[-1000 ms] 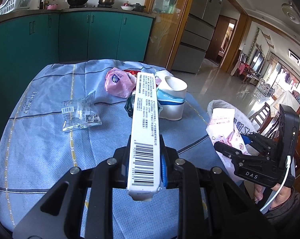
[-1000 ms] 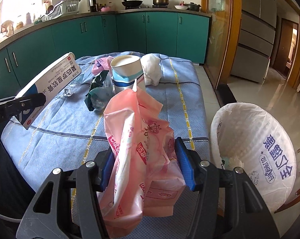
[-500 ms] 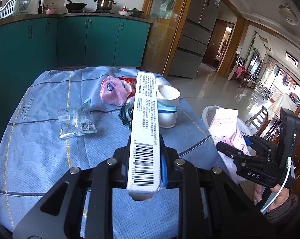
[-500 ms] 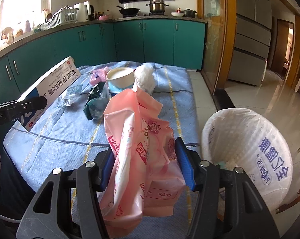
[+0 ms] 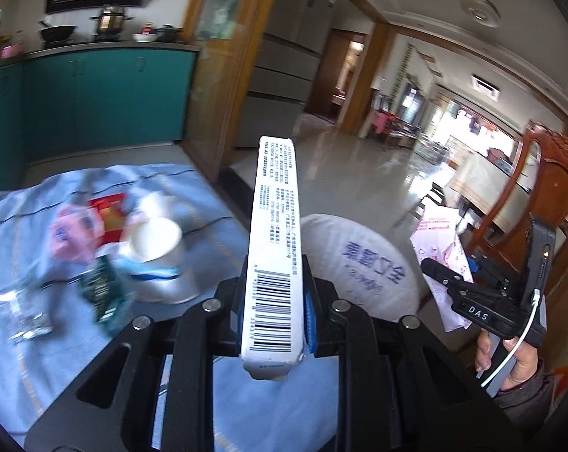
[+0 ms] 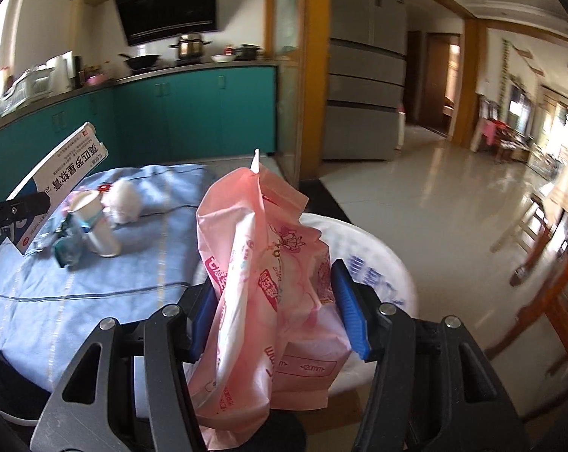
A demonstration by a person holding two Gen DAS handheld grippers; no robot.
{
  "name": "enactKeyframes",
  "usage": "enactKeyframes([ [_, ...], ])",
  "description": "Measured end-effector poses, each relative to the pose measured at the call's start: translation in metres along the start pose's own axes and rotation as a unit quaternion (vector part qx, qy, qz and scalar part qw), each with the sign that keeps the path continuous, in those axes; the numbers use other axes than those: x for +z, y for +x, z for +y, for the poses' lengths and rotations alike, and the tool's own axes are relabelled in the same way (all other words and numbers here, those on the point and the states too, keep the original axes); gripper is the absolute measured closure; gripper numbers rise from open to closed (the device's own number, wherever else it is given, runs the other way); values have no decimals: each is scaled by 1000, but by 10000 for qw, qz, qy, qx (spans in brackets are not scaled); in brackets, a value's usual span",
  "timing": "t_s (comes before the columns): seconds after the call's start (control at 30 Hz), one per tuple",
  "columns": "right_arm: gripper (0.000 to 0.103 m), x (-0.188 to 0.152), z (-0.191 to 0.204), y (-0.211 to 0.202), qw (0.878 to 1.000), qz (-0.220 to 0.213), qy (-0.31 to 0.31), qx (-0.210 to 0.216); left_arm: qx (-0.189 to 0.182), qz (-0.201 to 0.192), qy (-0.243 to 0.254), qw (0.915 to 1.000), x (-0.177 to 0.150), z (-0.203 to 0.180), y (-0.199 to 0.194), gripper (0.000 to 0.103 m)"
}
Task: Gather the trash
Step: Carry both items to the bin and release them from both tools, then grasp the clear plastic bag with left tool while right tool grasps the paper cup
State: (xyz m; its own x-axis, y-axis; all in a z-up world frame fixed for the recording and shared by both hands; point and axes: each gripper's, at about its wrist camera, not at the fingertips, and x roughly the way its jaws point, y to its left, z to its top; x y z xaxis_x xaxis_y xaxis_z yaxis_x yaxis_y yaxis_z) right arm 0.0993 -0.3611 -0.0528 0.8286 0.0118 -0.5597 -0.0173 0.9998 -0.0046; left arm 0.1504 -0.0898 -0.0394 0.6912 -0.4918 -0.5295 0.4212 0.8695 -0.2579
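My left gripper [image 5: 274,303] is shut on a long white medicine box [image 5: 276,248] with a barcode, held edge-up over the table's right edge. Just beyond it stands the white-lined trash bin [image 5: 363,267]. My right gripper [image 6: 276,316] is shut on a crumpled pink plastic package [image 6: 268,286], hanging over the bin [image 6: 378,263]. In the left wrist view the right gripper [image 5: 464,297] and its pink package [image 5: 440,241] show at the right. The box [image 6: 61,173] also shows at the left of the right wrist view.
On the blue tablecloth [image 5: 27,339] lie a white paper cup [image 5: 159,260], a pink wrapper [image 5: 71,237], a red packet [image 5: 108,214], a dark green wrapper [image 5: 103,293] and a clear wrapper [image 5: 23,312]. A wooden chair [image 5: 544,188] stands right of the bin. Teal cabinets [image 6: 193,113] line the back.
Both grippers have swung right and risen a little, away from the table's middle toward the bin. The bin now lies straight ahead in both views. Both grips are unchanged.
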Motion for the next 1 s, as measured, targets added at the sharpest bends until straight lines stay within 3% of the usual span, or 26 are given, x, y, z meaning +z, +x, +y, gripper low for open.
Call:
enactKeyframes([
  [0.17,46,-15,-35,2,9983,238,299,-429,-511,506,126,9973,7,-38,69,80],
  [0.23,46,-20,-40,2,9978,280,339,-487,-580,653,196,9960,5,-52,96,80],
  [0.37,46,-27,-47,5,9974,364,417,-458,-1052,949,182,9897,0,-70,138,78],
  [0.4,46,-28,-48,6,9973,390,432,-456,-1027,965,255,9897,-1,-76,146,74],
  [0.47,46,-29,-52,7,9971,425,464,-436,-867,815,315,9924,-2,-80,146,47],
  [0.57,46,-25,-50,16,9971,482,431,-404,-774,602,227,9949,1,-75,130,39],
  [0.73,41,-10,-38,46,9969,556,309,-462,-224,135,-196,9995,4,-34,84,37],
  [0.8,29,-5,-30,59,9955,656,273,-625,121,-79,-551,9984,2,-3,62,36],
  [0.9,13,3,-7,68,9973,614,115,-391,904,-268,-944,9911,-5,45,29,34],
  [1.0,11,10,28,75,9983,520,-253,-69,1714,-242,-1136,9783,-12,89,5,34],
])
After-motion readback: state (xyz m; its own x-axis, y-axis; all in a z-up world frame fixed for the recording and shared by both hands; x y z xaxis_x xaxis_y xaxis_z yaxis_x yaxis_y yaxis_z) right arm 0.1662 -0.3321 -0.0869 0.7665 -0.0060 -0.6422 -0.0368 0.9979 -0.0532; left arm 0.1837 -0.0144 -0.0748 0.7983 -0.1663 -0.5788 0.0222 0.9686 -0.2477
